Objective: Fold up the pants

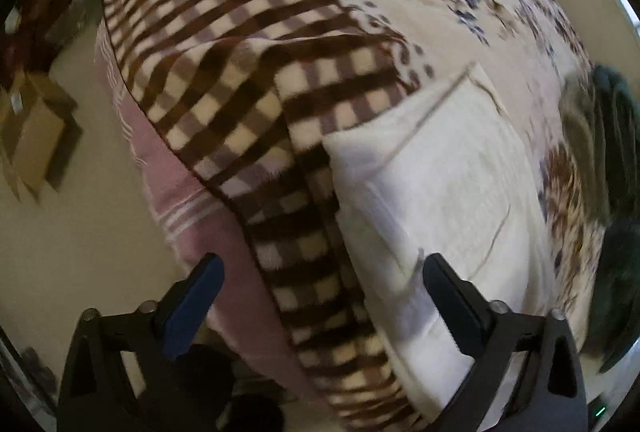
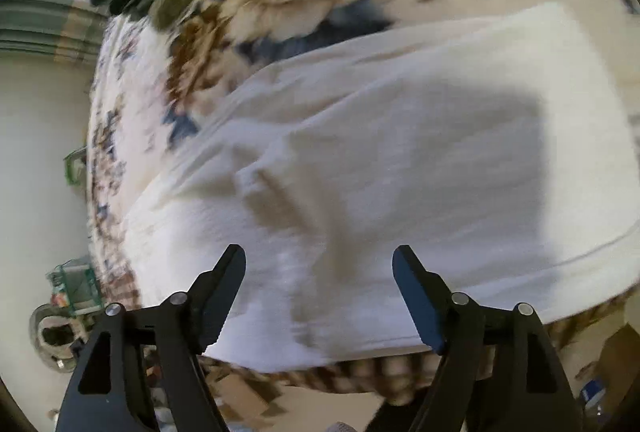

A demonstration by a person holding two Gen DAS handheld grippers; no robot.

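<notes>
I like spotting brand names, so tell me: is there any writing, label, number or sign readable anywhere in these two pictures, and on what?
None can be read.
White pants: no tag or print shows.
Checked and floral blanket: pattern only.
Cardboard box on the floor: a pale label, too blurred to read.
Blue item on the floor in the right wrist view: too small and blurred to read.

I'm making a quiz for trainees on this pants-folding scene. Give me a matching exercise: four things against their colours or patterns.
Things:
1. pants
2. blanket
3. sheet
4. box

Colours:
a. brown cardboard
b. pink with white stripes
c. white
d. brown and cream checks

Pairs: 1-c, 2-d, 3-b, 4-a
</notes>
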